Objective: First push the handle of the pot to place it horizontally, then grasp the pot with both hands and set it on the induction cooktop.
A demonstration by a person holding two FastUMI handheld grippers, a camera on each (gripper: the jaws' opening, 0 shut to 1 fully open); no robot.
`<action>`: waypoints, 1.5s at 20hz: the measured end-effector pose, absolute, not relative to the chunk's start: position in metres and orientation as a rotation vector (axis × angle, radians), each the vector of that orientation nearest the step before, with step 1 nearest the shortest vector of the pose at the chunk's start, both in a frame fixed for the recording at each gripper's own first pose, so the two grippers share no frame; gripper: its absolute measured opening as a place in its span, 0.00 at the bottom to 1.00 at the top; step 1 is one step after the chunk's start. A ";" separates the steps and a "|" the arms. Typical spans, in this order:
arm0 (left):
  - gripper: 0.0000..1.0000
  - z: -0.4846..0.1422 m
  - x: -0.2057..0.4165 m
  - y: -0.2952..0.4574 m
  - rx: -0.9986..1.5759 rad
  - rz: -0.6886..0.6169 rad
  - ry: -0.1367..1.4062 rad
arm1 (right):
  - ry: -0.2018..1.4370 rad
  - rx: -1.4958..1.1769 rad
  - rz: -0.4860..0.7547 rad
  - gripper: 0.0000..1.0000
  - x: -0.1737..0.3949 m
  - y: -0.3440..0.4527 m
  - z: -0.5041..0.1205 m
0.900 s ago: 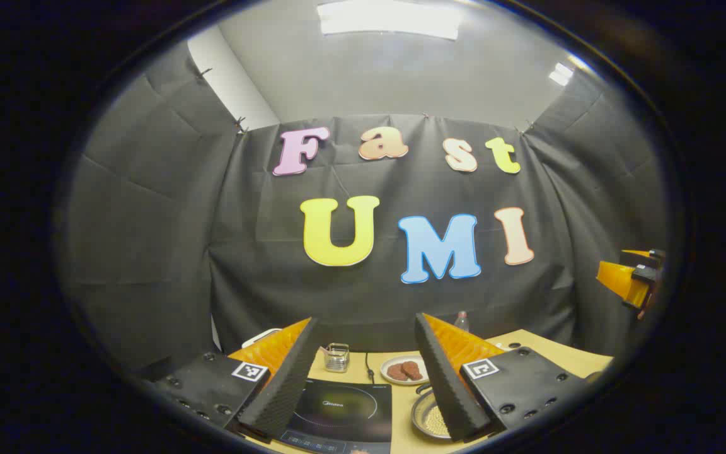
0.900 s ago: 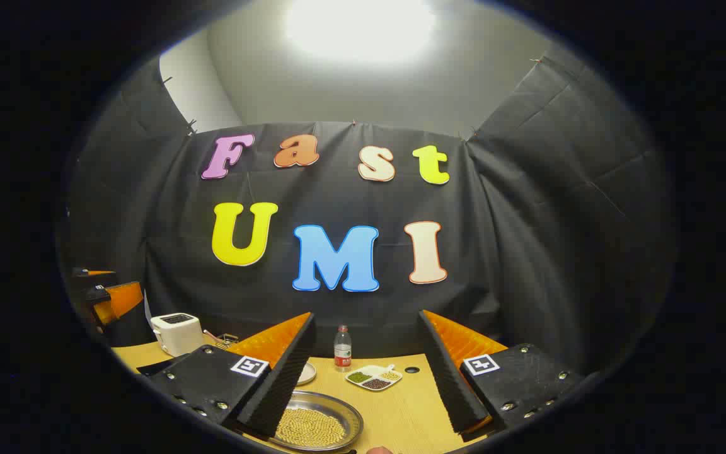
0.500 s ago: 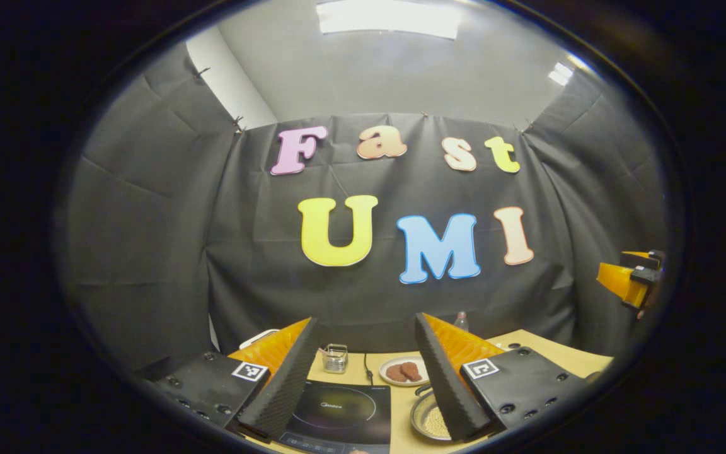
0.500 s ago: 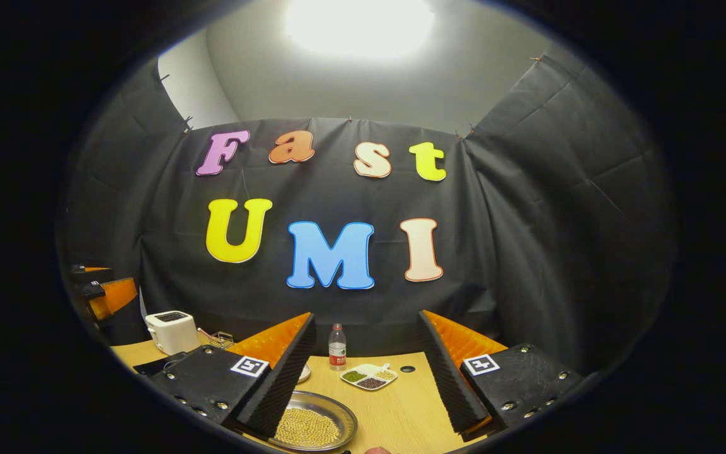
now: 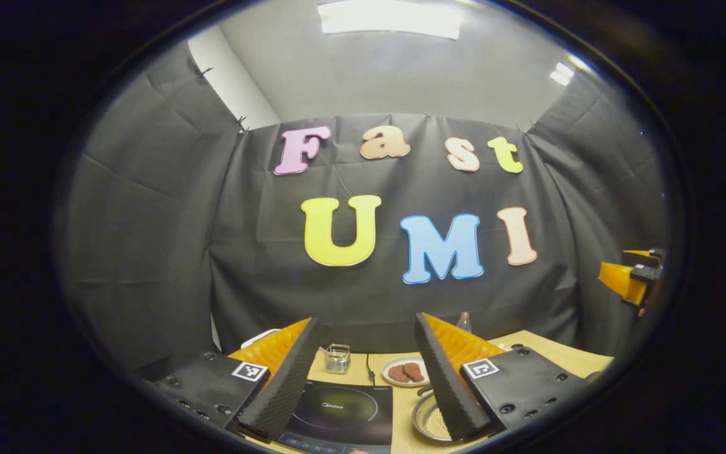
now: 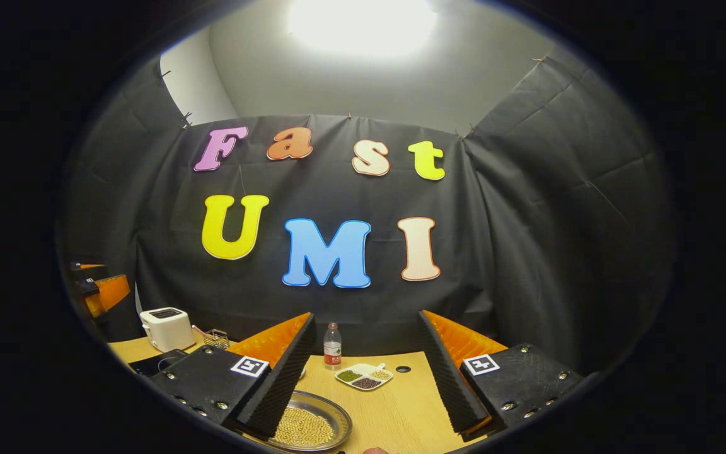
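Left gripper (image 5: 363, 372) fingers spread, empty, above the wooden table (image 5: 546, 350); right gripper (image 6: 366, 372) likewise spread and empty. Nearest: black cooktop (image 5: 344, 413), and the pot (image 6: 312, 425) of yellow grains just beside it on the right, on the table. Behind: plate (image 5: 401, 372), divided dish (image 6: 363, 376), bottle (image 6: 332, 345), toaster (image 6: 166, 328). Black cloth wall (image 6: 527, 221) encloses everything; ceiling light (image 6: 363, 22) on.
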State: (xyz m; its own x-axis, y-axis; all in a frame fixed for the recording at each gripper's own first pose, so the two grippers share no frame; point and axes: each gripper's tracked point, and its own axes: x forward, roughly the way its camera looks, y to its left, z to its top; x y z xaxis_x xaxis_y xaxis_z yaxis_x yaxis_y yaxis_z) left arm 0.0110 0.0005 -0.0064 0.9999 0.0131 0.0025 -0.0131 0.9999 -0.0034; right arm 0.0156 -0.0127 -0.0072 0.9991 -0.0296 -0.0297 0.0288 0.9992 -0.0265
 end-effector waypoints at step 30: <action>0.99 -0.003 0.014 0.090 0.007 0.024 -0.058 | 0.263 -0.066 0.198 0.01 0.005 0.115 -0.074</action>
